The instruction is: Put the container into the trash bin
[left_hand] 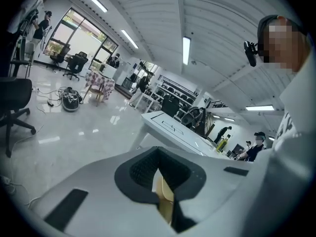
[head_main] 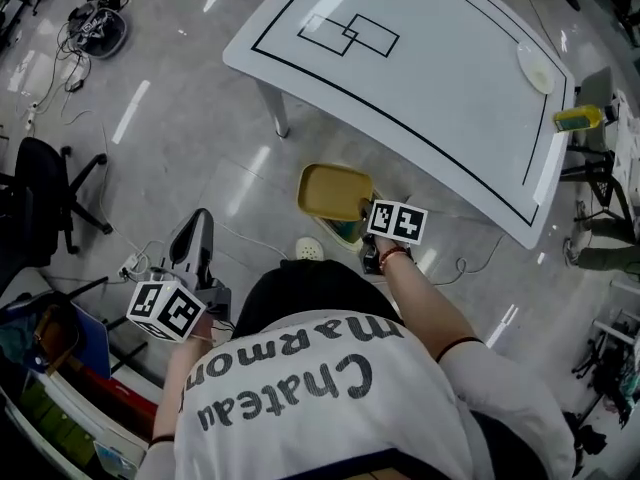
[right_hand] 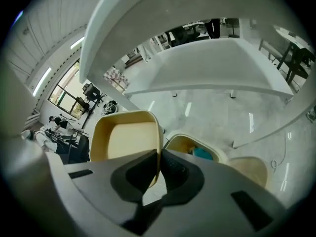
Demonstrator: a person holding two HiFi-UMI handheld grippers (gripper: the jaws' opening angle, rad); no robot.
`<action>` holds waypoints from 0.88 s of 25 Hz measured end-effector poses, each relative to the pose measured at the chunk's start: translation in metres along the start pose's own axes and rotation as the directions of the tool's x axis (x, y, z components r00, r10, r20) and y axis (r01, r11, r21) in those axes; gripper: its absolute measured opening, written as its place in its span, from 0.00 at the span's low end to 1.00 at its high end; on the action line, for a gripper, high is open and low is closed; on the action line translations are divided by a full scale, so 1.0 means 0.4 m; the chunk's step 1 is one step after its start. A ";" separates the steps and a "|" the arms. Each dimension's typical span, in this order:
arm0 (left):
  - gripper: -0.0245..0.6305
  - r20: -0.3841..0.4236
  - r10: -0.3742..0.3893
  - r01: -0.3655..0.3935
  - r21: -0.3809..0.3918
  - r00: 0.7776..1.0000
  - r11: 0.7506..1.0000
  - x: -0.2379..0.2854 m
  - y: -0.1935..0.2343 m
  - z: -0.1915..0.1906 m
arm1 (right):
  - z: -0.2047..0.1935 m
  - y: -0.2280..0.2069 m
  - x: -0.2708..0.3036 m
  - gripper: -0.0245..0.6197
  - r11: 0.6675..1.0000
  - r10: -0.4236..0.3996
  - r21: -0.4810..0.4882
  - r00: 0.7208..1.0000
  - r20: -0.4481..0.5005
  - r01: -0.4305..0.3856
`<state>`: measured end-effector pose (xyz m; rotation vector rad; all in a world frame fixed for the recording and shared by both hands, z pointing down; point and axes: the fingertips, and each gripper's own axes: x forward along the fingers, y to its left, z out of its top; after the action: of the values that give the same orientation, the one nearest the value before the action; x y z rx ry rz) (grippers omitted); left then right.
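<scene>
The container [head_main: 333,190] is a shallow yellow tray with rounded corners. It hangs tilted just in front of the white table's near leg side. My right gripper [head_main: 362,214] is shut on its right rim. In the right gripper view the container [right_hand: 126,142] fills the left, and the jaws [right_hand: 159,154] pinch its thin wall. Right below and beside it is the open trash bin [right_hand: 197,149], cream inside with something teal in it. In the head view only a sliver of the bin [head_main: 350,232] shows under the tray. My left gripper [head_main: 200,220] is off to the left, shut and holding nothing [left_hand: 158,154].
A white table [head_main: 420,78] with black lines stands ahead, a pale plate [head_main: 536,68] at its far right. A yellow bottle [head_main: 578,118] sits beyond it. A black office chair [head_main: 45,198] and cables lie left. The person's white shoe [head_main: 309,249] is near the bin.
</scene>
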<state>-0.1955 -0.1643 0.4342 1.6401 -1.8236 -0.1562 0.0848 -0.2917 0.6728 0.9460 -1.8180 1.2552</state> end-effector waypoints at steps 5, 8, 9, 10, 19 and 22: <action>0.07 -0.026 0.024 -0.024 -0.017 0.999 1.000 0.049 0.029 -0.024 | -0.016 -0.042 0.088 0.09 0.998 -0.054 -0.024 0.996 -0.069 0.052; 0.07 -0.045 0.023 -0.024 -0.025 0.999 0.999 0.067 0.032 -0.038 | -0.037 -0.071 0.131 0.10 0.996 -0.085 -0.036 0.990 -0.115 0.082; 0.07 -0.052 0.027 -0.028 -0.027 0.998 0.999 0.068 0.033 -0.043 | -0.047 -0.080 0.143 0.10 0.995 -0.094 -0.038 0.987 -0.131 0.090; 0.07 -0.058 0.032 -0.034 -0.030 0.998 0.999 0.067 0.035 -0.048 | -0.056 -0.089 0.155 0.09 0.994 -0.103 -0.038 0.984 -0.146 0.098; 0.07 -0.093 0.082 -0.086 -0.043 0.992 0.995 0.047 0.070 -0.079 | -0.120 -0.159 0.236 0.09 0.982 -0.186 -0.074 0.952 -0.245 0.173; 0.07 -0.104 0.090 -0.096 -0.052 0.991 0.994 0.041 0.082 -0.096 | -0.134 -0.178 0.249 0.09 0.978 -0.209 -0.045 0.943 -0.258 0.204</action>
<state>-0.2018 -0.1598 0.4867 1.4935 -1.7985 -0.0815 0.1079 -0.2755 0.8033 0.8896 -1.4824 1.1701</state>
